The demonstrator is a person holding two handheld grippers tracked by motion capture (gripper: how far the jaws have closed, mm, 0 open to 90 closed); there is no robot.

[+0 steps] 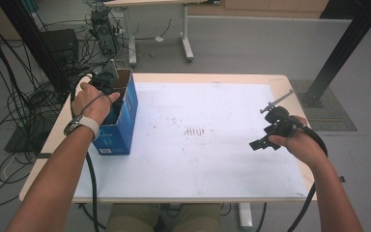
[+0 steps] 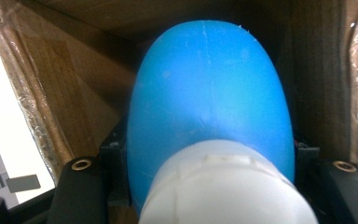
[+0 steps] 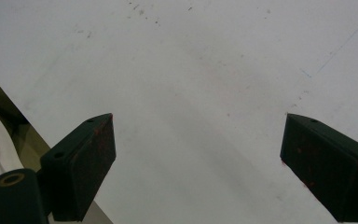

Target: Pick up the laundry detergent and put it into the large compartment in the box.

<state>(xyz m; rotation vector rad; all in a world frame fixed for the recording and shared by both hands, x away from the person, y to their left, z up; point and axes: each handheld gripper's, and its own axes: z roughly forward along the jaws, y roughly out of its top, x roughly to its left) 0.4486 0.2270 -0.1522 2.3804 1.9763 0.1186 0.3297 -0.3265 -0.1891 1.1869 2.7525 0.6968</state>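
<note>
One cardboard box [image 2: 65, 93] around blue-and-white object [image 2: 209, 107]

Tool [image 2: 209, 186] clamps blue-white object [image 2: 209, 107] inside cardboard box [image 2: 65, 88].

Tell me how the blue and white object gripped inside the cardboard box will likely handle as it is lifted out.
The blue and white object looks smooth and rounded, so it may slip or twist between the left tool's jaws, which clamp its sides. It seems to be stiff moulded plastic, probably light for its bulk. The blue box stands tall and narrow, so a snag on its wall could tip it.
</note>
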